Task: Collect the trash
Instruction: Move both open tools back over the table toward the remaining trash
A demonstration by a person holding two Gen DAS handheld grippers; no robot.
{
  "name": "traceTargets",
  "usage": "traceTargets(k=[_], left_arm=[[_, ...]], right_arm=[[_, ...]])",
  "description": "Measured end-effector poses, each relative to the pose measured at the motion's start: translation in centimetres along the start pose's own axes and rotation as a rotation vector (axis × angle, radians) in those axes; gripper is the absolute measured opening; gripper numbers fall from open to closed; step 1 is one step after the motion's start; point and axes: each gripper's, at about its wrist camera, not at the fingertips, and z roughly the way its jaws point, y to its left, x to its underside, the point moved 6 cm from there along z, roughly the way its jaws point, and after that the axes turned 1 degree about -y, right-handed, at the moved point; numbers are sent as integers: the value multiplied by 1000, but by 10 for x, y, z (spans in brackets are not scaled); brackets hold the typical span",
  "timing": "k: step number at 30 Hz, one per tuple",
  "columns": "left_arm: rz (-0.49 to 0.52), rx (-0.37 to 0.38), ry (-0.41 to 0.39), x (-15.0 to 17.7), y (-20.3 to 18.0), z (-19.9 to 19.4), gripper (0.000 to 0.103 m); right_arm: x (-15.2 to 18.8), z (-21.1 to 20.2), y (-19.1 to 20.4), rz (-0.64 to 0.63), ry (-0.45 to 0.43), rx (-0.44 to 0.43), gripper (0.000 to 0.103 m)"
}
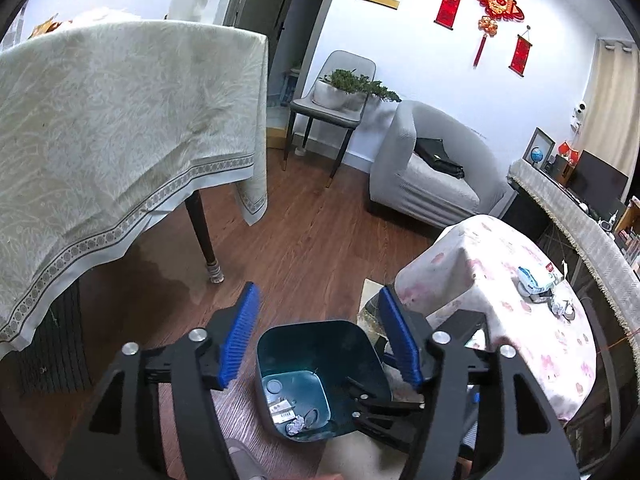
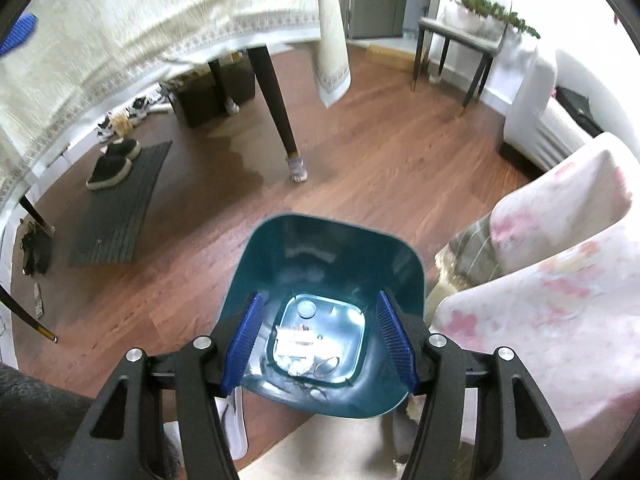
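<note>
Hovering over the teal trash bin (image 2: 324,320), right gripper (image 2: 320,344) has jaws spread wide w/ nothing between, prob. a drop pose. Paper scraps (image 2: 296,340) lie at bin bottom. Left gripper (image 1: 316,340), also wide open & empty, sits higher. More litter (image 1: 562,306) on pink-covered table (image 1: 520,340), far right.

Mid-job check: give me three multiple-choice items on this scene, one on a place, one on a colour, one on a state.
1. Where does the bin stand?
A. on the wooden floor
B. on the draped table
C. on the sofa

2. What colour is the bin?
A. red
B. teal
C. white

3. How is the right gripper?
A. shut on paper
B. shut on the bin rim
C. open, holding nothing

Answers:
1 A, floor boards surround the bin.
2 B, its walls are dark teal in both views.
3 C, its blue jaws stand wide apart over the bin, with trash lying on the bottom between them.
</note>
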Motion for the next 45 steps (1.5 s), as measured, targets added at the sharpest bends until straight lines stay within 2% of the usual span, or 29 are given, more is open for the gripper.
traceTargets(k=[7,10,21,31,34,37,42,45], left_arm=[[33,6,-12,-3,-23,4,79],[52,3,-23,-4,-33,6,80],[71,41,-33,-11,-77,18,85],[103,116,-29,-5,-138,38,94],[107,120,-15,-1,-156,48,95],[107,153,-9,1,-176,54,96],[140,166,1,6,-208,66,97],[126,191,16,8,-224,73,98]], right_arm=[[-9,-40,-10,4,-94,-17,60],[-15,-62,-17,5,-144,-10,60],[-6,-129,-80,75,-277,70,60],[21,-161,-150,167,-309,147,60],[32,-171,-172,198,-313,171,60],[43,-177,-191,218,-311,193,67],[62,-188,-221,251,-311,221,67],[72,-195,-235,266,-311,237,67]])
